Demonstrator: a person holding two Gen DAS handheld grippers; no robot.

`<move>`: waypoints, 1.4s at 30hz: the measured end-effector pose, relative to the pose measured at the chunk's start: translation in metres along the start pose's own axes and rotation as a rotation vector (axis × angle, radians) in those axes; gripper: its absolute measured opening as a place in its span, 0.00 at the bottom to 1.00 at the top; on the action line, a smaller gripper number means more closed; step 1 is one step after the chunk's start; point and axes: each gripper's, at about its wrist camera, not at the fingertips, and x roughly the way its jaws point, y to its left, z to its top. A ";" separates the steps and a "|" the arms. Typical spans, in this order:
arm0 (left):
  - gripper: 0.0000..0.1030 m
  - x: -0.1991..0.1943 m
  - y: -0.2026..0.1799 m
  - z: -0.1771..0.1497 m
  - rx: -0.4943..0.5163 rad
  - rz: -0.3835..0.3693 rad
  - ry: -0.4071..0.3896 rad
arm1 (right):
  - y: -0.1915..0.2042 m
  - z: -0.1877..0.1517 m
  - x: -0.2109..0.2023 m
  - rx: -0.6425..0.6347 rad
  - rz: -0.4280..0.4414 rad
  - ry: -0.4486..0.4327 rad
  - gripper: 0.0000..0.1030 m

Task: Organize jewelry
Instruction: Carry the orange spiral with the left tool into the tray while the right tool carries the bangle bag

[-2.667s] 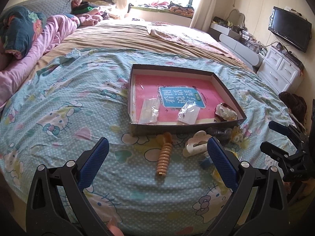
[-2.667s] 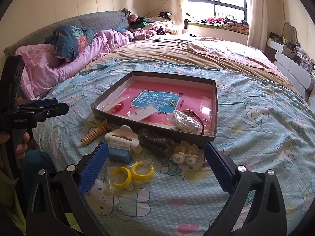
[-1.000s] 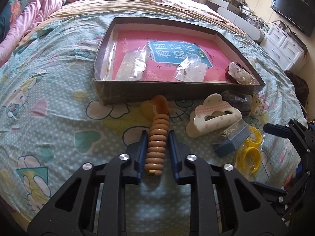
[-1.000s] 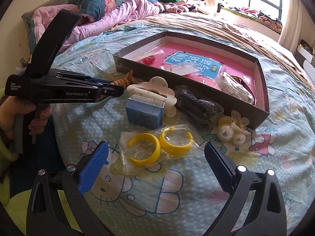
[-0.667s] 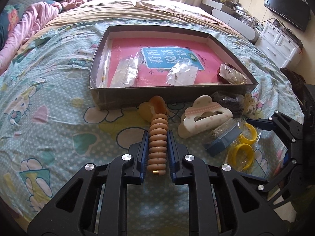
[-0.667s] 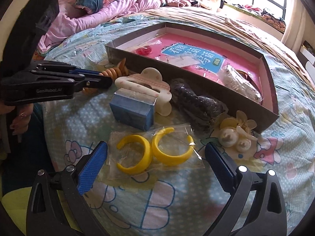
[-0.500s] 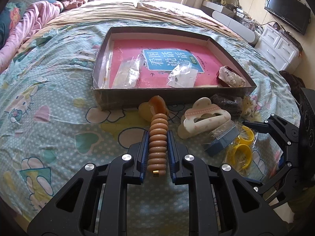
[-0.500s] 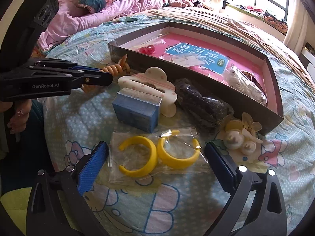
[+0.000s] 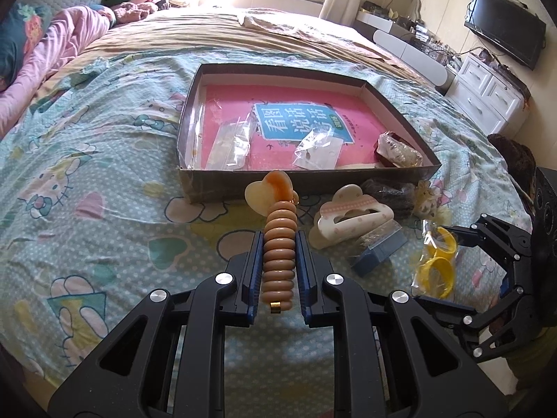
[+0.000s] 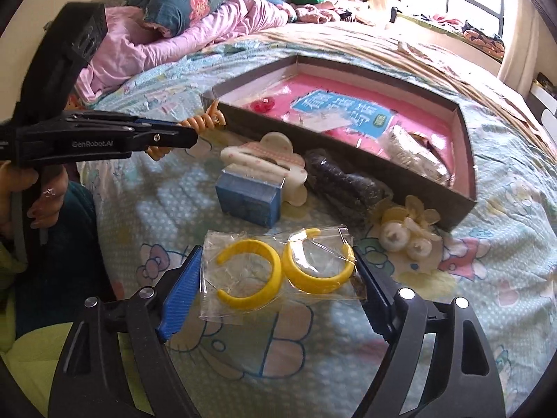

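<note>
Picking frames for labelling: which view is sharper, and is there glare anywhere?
Left wrist view: sharp, with the beaded bracelet crisp and fisheye bending at the edges. Right wrist view: softer, with motion blur on the box and quilt. Both views: blown-out window light; sheen on the earring bag.

1. Box [image 9: 306, 181] lies on the bed [image 9: 87, 188].
2. Before it, left to right: bracelet [image 9: 278, 261], clip [image 9: 351, 219], pouch [image 9: 390, 191].
3. Hoops [image 10: 282, 264] sit nearest, probably bagged.
</note>
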 end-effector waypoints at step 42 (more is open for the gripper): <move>0.10 -0.016 0.011 0.050 -0.064 -0.001 -0.106 | -0.048 0.062 -0.024 0.104 -0.076 -0.194 0.78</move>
